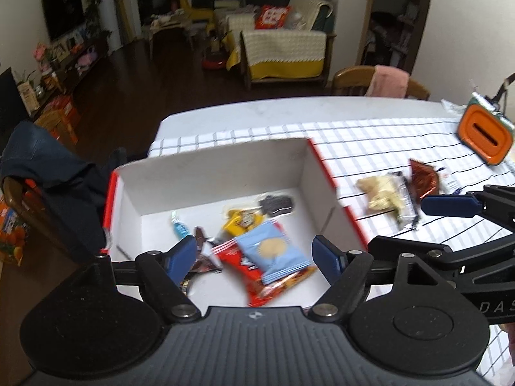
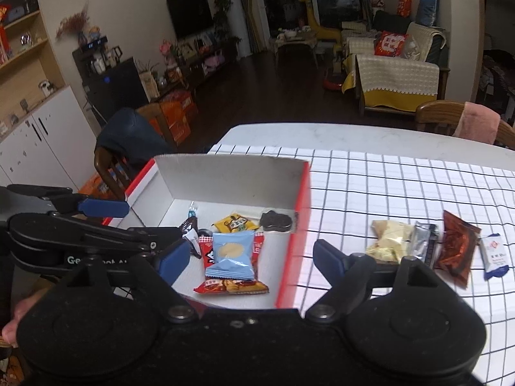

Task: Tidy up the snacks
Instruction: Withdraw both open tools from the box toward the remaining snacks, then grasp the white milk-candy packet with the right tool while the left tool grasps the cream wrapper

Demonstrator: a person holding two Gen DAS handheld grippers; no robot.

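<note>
A white box with red outer walls (image 1: 307, 173) (image 2: 301, 193) stands on the checked tablecloth. Inside lie a light blue cookie packet (image 1: 275, 251) (image 2: 230, 254) on a red snack bag (image 1: 276, 284) (image 2: 231, 284), a yellow packet (image 1: 241, 222) (image 2: 235, 223), a dark cookie pack (image 1: 276, 204) (image 2: 276, 220) and a brown wrapper (image 1: 201, 254). My left gripper (image 1: 256, 259) hovers open above the box, nothing between its blue pads. My right gripper (image 2: 252, 257) is open too, empty, over the box's right wall. Loose on the cloth lie a cream packet (image 1: 381, 193) (image 2: 389, 239), a grey bar (image 2: 425, 246), a brown-red packet (image 1: 425, 177) (image 2: 457, 246) and a white-blue sachet (image 2: 495, 257).
An orange and green device (image 1: 486, 132) sits at the table's far right. Wooden chairs stand around: one with a dark jacket (image 1: 48, 167) (image 2: 128, 138) left of the box, one with a pink cloth (image 1: 389, 80) (image 2: 476, 122) at the far edge. The table's left edge runs beside the box.
</note>
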